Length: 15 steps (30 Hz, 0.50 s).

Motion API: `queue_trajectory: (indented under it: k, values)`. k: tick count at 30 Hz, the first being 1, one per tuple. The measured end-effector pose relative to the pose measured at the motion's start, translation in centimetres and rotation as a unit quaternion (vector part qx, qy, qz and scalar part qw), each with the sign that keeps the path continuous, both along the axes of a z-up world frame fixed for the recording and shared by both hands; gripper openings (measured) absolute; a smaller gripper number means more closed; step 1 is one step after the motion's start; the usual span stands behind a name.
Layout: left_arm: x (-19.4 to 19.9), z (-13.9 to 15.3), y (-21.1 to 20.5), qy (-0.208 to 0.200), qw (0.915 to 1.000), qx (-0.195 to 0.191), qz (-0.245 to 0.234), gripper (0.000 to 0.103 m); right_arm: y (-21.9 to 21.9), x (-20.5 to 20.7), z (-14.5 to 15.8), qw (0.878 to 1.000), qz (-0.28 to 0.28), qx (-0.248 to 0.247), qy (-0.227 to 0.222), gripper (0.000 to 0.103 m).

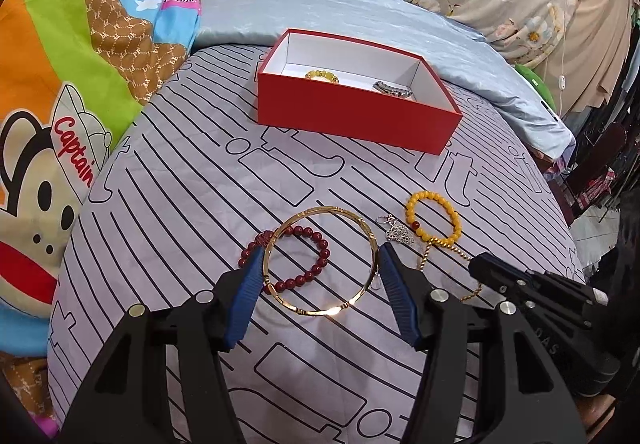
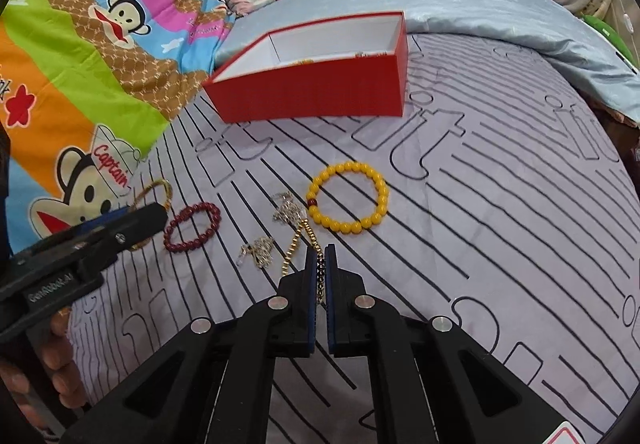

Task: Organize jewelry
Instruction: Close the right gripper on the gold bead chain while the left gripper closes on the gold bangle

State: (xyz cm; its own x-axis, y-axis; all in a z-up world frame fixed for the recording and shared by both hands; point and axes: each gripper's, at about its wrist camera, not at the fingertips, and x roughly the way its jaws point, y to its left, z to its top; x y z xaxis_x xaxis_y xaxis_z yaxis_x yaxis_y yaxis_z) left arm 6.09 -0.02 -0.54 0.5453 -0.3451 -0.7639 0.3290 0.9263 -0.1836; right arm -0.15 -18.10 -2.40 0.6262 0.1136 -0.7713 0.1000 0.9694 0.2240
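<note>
Your left gripper holds the gold bangle between half-open blue pads, just above the dark red bead bracelet on the bed. Your right gripper is pinched almost fully closed on a thin gold chain, which trails toward the silver pieces and the yellow bead bracelet lying close ahead. Beyond them sits the red box, open, with a yellow beaded piece and a silver piece inside, and the cartoon blanket bunches at its left.

box contents mostly hidden by wall, chain partly pinched between pads
</note>
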Motion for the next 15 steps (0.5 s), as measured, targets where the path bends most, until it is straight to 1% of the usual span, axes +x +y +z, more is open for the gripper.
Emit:
queue_trajectory:
  k: [8,15]
  values:
    - [-0.1,1.3,0.0,-0.009,0.9999,-0.012,-0.004,0.056,0.0,-0.1,3.4,0.999,0.0,0.001,-0.037,0.003]
    - [0.9,2.7,-0.4,-0.017,0.9996,-0.023,-0.005,0.056,-1.1,0.6,5.5,0.998,-0.009,0.002,-0.061,0.003]
